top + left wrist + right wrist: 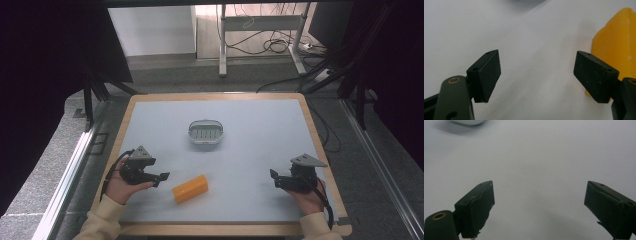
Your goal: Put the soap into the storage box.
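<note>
Here, the orange block lay on the table, near its front edge, just beside the left gripper, whose fingers stood wide apart with nothing between them. The right gripper rested well apart from the block, fingers likewise spread and empty. A grey tray sat farther back. Likely risk: the block sat off to one side of the left fingers, so closing from there might merely nudge or spin it.
</note>
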Demonstrator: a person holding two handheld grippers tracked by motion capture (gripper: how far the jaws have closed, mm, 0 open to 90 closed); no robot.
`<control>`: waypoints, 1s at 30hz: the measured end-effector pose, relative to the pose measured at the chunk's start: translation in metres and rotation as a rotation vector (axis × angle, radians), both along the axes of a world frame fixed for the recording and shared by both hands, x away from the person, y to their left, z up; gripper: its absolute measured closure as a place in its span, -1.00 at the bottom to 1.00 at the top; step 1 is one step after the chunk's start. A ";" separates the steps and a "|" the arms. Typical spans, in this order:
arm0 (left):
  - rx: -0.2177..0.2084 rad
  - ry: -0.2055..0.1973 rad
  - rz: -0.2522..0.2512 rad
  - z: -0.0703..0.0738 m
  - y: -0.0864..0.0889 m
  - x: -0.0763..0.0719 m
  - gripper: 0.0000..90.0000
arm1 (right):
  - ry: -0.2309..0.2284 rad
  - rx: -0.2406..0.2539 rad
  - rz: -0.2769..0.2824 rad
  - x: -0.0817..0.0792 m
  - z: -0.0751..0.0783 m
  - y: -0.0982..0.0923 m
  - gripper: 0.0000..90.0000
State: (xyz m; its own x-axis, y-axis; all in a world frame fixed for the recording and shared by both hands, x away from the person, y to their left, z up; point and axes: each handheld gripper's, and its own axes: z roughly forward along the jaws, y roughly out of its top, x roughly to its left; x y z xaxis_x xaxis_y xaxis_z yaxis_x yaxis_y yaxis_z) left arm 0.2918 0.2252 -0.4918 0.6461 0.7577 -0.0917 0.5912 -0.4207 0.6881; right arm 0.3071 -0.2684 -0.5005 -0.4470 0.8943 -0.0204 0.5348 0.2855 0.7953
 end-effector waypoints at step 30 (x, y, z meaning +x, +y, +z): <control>0.019 -0.038 -0.054 0.017 -0.017 -0.002 -0.36 | 0.005 -0.007 -0.026 -0.003 0.003 -0.001 -0.75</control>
